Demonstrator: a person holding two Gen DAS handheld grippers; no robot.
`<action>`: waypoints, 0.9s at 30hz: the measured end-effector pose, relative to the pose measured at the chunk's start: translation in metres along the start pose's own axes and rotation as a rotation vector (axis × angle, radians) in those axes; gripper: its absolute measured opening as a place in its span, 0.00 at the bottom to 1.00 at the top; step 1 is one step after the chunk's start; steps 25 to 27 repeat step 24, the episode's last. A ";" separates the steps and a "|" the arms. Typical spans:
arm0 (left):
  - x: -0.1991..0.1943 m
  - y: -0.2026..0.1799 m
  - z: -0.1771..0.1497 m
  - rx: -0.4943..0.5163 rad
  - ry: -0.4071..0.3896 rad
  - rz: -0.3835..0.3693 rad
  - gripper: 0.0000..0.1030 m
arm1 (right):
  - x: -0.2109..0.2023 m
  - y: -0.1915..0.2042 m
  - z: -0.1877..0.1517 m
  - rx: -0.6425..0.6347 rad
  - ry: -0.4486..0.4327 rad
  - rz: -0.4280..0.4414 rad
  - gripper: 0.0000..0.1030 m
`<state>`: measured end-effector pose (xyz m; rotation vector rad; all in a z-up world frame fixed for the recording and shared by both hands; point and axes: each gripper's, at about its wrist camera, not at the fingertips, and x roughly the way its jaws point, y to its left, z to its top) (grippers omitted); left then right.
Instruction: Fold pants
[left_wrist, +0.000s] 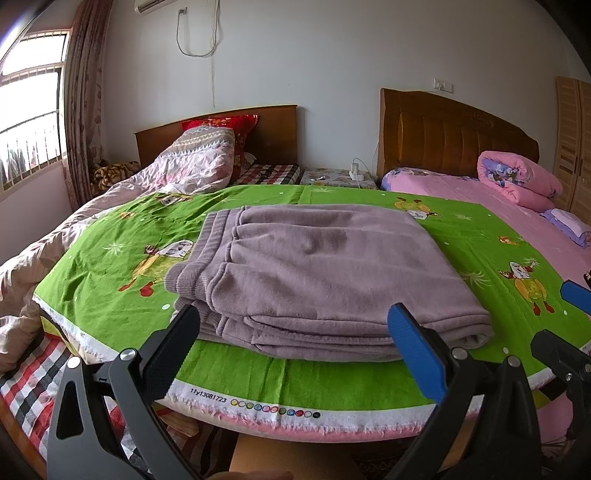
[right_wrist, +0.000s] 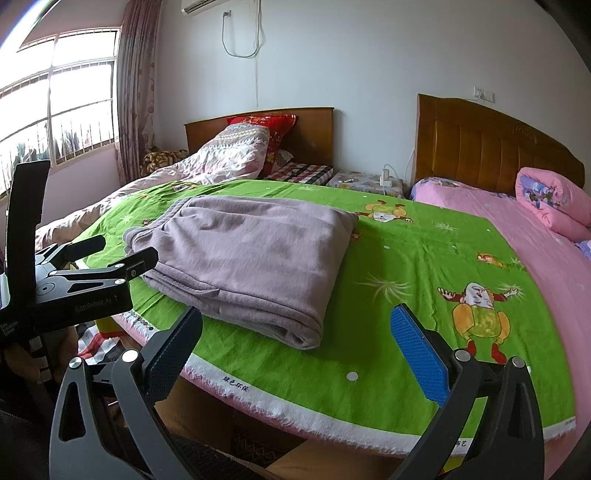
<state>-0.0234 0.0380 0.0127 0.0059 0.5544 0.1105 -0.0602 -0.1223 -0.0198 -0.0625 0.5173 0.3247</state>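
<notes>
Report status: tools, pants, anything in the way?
Left tool open, empty, at the pants' near edge. Right tool open, empty, off the stack's right corner. Pants folded into a stack on the green sheet. Nothing blocking.

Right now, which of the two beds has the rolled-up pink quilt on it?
The right-hand bed with the taller, panelled headboard; the pink quilt lies rolled there. The left bed has a loose, pale patterned quilt.

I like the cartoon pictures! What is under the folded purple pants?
The folded mauve fleece pants lie on a green cartoon-print cloth spread over the bed. Any cartoon figures directly beneath the pants are covered, so they cannot be seen.
</notes>
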 end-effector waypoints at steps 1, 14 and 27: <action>0.000 0.000 0.000 0.001 0.000 0.000 0.99 | 0.000 0.000 0.001 0.000 0.000 -0.001 0.96; -0.006 -0.001 0.002 0.006 -0.031 -0.024 0.99 | 0.000 -0.001 0.000 0.000 0.001 0.001 0.96; 0.000 -0.001 0.001 0.012 -0.007 -0.019 0.99 | 0.000 0.000 -0.003 0.005 0.004 0.001 0.96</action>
